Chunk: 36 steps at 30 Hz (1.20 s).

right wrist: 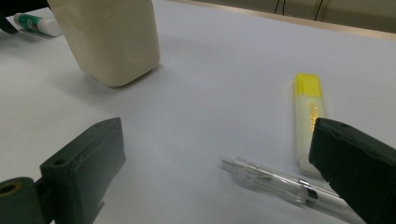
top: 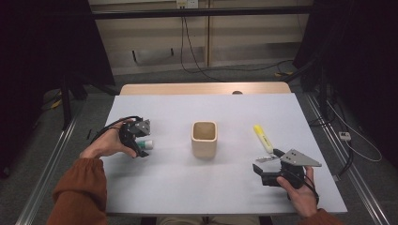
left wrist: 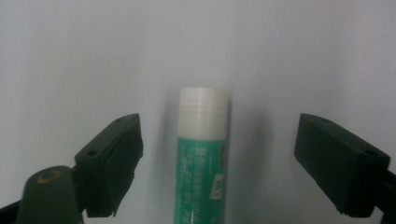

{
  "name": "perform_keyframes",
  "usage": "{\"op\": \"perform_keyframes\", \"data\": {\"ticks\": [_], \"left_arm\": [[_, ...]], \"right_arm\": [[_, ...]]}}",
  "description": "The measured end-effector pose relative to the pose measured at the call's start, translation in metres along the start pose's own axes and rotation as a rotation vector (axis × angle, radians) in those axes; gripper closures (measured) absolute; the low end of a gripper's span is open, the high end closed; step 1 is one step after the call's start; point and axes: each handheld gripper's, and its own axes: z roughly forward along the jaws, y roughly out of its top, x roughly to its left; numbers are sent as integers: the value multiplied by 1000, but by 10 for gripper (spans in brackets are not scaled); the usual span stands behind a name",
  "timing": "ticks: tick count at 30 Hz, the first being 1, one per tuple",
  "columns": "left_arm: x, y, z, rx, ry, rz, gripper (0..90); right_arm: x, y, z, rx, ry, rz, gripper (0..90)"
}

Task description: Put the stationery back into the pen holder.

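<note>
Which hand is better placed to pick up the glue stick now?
Left. The left claw is open with the glue stick lying between its jaws, untouched. The right claw is across the table, near the pen and highlighter.

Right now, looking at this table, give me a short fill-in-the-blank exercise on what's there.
1. The glue stick lies between the open jaws of the ____ gripper.
2. The cream cup stands ____ at the middle of the table.
3. The highlighter beside the clear pen is ____ in colour.
4. The right gripper is open and holds ____.

Missing words: left; upright; yellow; nothing
</note>
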Motion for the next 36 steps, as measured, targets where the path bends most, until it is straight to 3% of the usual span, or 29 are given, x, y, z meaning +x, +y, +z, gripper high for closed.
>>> {"op": "perform_keyframes", "data": {"ticks": [3,10,15,24,29,33,36], "left_arm": [[2,0,2,18,-4,28,203],[8,-1,6,42,-6,46,285],[9,-1,8,55,15,21,386],[10,0,8,61,-42,-5,592],[10,0,8,64,-43,-20,649],[10,2,7,85,-33,-22,656],[8,2,8,71,-28,-44,657]], "right_arm": [[0,0,0,0,1,-1,32],[0,0,0,-2,4,2,31],[0,0,0,-1,5,0,31],[1,0,0,-2,6,-5,32],[1,0,0,-3,7,-5,31],[1,0,0,1,9,-4,32],[1,0,0,0,9,-5,32]]}}
